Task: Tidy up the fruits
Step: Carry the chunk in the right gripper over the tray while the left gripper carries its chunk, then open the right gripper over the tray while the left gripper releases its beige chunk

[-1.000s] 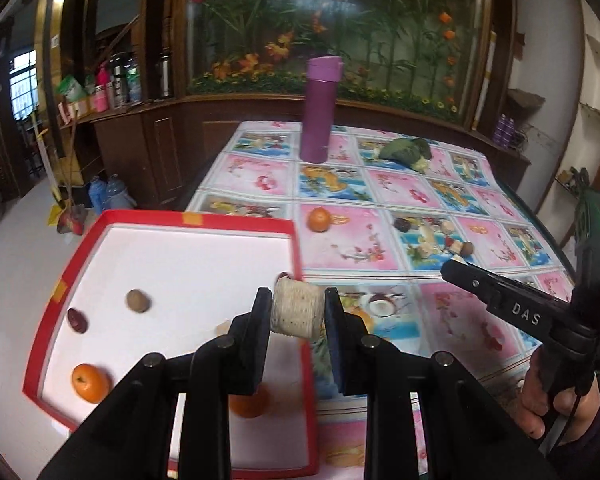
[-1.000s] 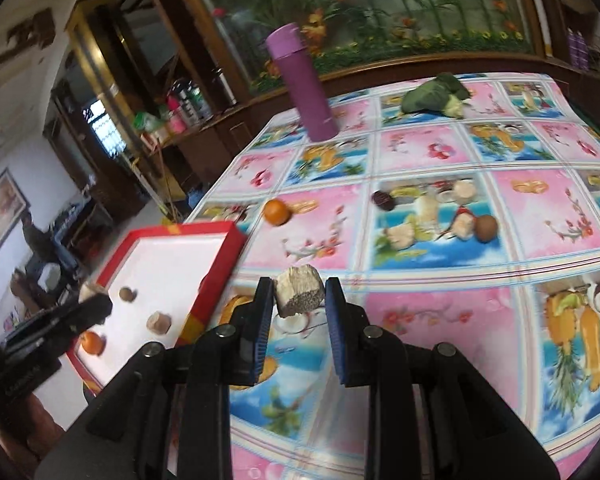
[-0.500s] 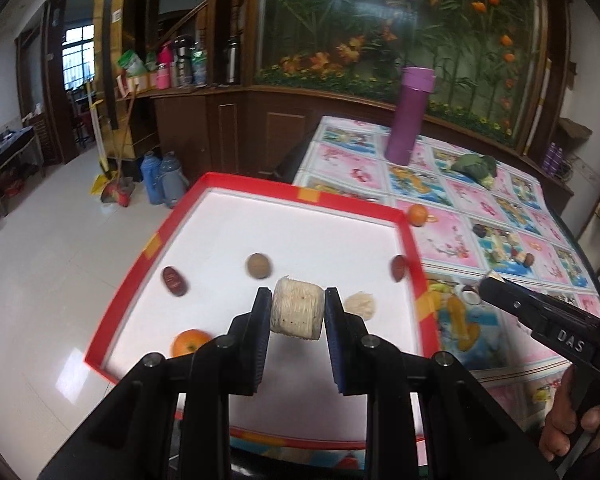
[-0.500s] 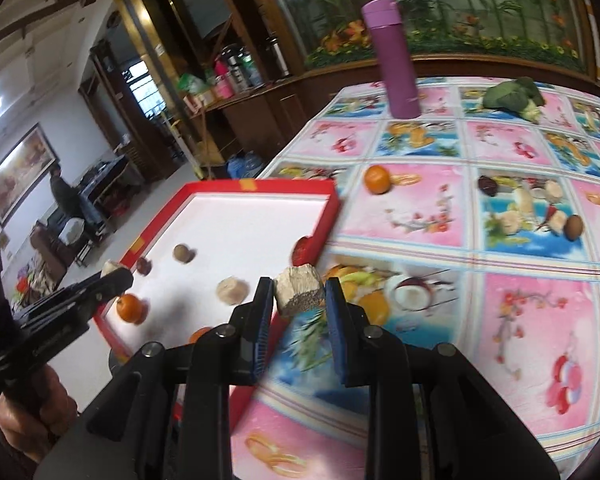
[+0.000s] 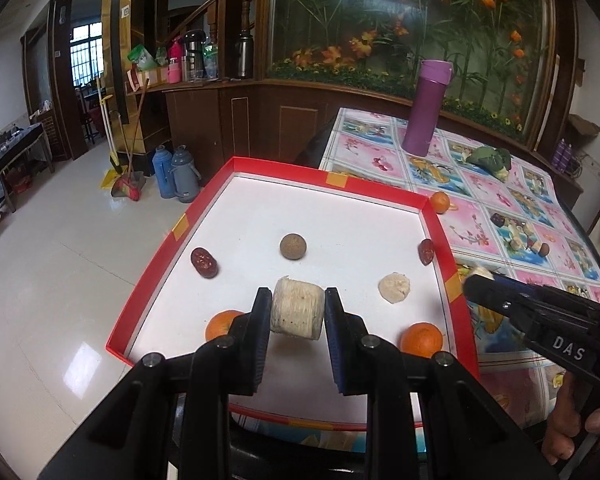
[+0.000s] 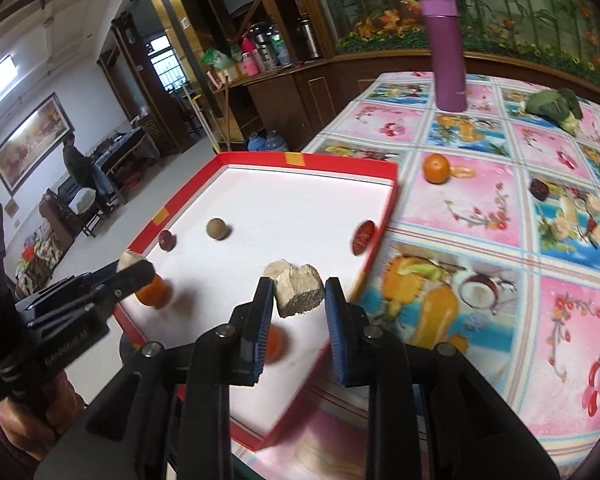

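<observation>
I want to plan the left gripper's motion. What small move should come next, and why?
Probably lower the left gripper a little and open its jaws. They hold a pale ridged chunk above bare white floor of the red tray, between two oranges.

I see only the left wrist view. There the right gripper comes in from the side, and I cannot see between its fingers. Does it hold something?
Observer: Yes. In the right wrist view the right gripper is shut on a pale rough chunk.
Operator: Is this chunk over the red tray?
Observer: In that view it shows against the white floor of the red tray, just inside the right wall and next to a pale lump that lies there. I cannot tell how high it hangs.
</observation>
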A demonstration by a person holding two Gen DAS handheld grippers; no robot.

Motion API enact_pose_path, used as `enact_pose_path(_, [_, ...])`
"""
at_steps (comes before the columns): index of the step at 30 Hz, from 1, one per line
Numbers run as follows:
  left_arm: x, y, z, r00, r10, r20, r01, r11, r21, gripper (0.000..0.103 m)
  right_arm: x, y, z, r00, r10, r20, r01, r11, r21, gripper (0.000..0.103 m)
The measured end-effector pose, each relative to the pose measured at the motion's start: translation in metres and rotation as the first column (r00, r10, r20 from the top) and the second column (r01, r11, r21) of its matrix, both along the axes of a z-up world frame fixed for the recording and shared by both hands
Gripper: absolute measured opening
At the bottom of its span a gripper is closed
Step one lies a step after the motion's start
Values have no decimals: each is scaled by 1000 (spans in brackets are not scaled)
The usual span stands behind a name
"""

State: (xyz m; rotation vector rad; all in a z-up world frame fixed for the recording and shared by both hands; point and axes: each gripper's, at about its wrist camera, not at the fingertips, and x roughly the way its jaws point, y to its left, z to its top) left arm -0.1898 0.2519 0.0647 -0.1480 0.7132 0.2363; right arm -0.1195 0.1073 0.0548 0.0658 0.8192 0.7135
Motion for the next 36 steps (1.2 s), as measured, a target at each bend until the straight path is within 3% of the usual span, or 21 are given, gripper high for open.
enact_pose_path(3, [1, 2, 5, 1000, 9, 8, -9, 1000, 17, 25, 5, 13, 6, 1000, 19, 13, -19, 1000, -1, 29])
enact_pose_path(9, [15, 12, 22, 999, 42, 32, -43, 998, 43, 25, 35, 45, 7, 998, 45, -43, -45, 999, 3, 29])
enact_pose_path(13, [34, 17, 13, 998, 55, -20, -54, 998, 34, 25, 57, 65, -1, 994, 40, -100, -43, 999, -19, 29])
enact_pose_path(16, [45, 21, 1, 996, 50, -77, -51, 999, -17, 25, 71, 75, -13, 989, 32, -147, -39, 998, -40, 29])
enact_pose_path(20, [49, 19, -9, 991, 53, -119, -56, 998, -17, 25, 80, 84, -26, 982, 31, -186, -46, 996, -78, 29])
enact_pose_path(36, [51, 30, -30, 975, 78, -209, -91, 995, -50, 26, 76, 94, -30, 983, 50, -174, -73, 989, -126, 32])
